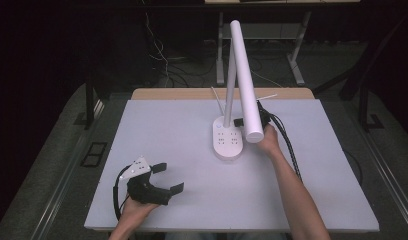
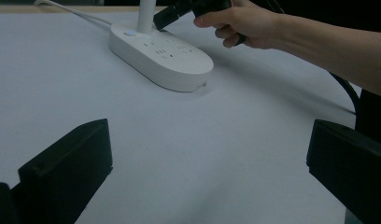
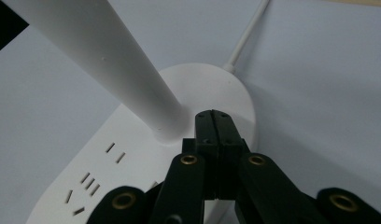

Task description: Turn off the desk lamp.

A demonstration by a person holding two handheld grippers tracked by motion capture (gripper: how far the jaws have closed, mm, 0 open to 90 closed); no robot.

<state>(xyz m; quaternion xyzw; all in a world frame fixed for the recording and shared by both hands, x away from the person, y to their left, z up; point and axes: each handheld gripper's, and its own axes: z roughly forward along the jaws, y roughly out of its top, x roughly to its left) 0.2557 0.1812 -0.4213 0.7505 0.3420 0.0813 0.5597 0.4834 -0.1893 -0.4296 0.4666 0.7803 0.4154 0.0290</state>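
white desk lamp [image 1: 228, 141] with socket base near the tabletop's [image 1: 162, 125] far edge, right gripper [image 3: 215, 116] clenched empty, tips at the foot of the lamp's stem, left gripper [image 1: 167, 177] released, jaws wide apart, resting near the tabletop's near left corner, white cord [image 3: 247, 35] trailing behind the base

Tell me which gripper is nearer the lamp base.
Right. The right gripper has its shut tips at the lamp base, beside the stem. The left gripper sits open near the table's front edge, well away from it.

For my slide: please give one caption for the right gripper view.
Shut right gripper at lamp base beside its post.
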